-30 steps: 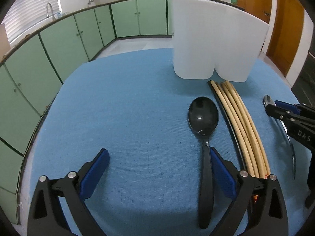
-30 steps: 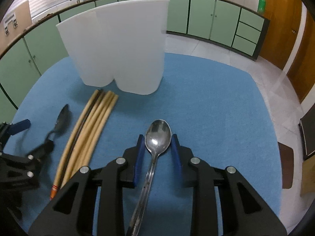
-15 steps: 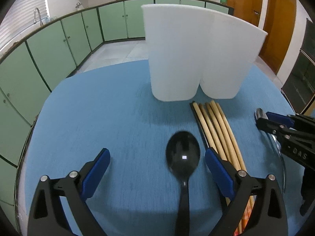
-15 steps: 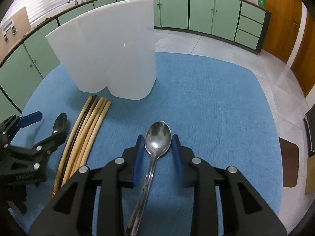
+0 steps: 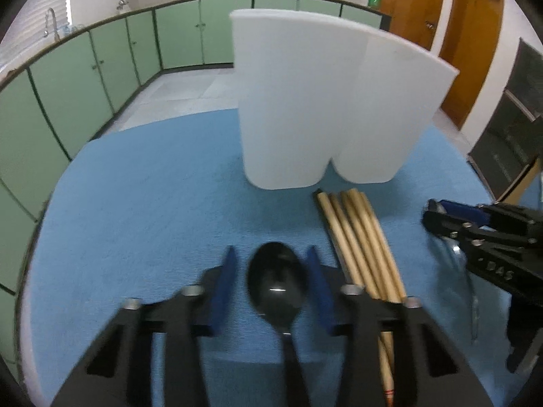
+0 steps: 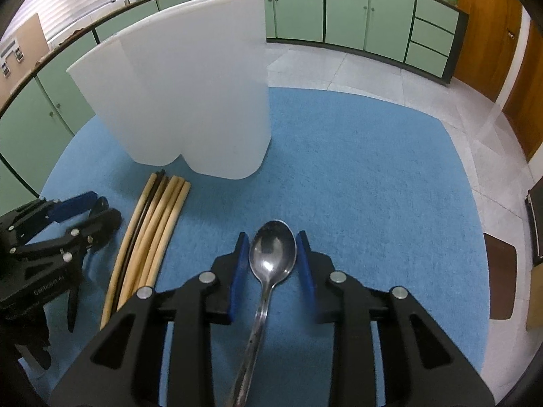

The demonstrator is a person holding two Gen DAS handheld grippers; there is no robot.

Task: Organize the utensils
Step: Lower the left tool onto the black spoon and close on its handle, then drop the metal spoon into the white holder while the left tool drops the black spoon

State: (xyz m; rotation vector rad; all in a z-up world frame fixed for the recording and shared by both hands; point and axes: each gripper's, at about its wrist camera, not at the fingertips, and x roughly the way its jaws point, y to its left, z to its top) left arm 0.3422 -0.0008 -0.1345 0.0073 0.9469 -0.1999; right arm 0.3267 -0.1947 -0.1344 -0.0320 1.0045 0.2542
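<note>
My left gripper has its blue pads closed in on the neck of a black spoon, bowl forward; the image is blurred. My right gripper is shut on a silver spoon, its bowl sticking out in front. A white two-compartment holder stands at the far middle of the blue mat; it also shows in the right wrist view. Several wooden chopsticks and a dark one lie between the grippers, just in front of the holder, and show in the right wrist view.
The blue mat covers a round table. Green cabinets curve around the room behind. Wooden doors stand at the right. The right gripper shows at the right of the left wrist view.
My left gripper was open beside the black spoon; its jaws have closed in around the spoon. The holder looks nearer in both views. The right gripper kept its silver spoon.
</note>
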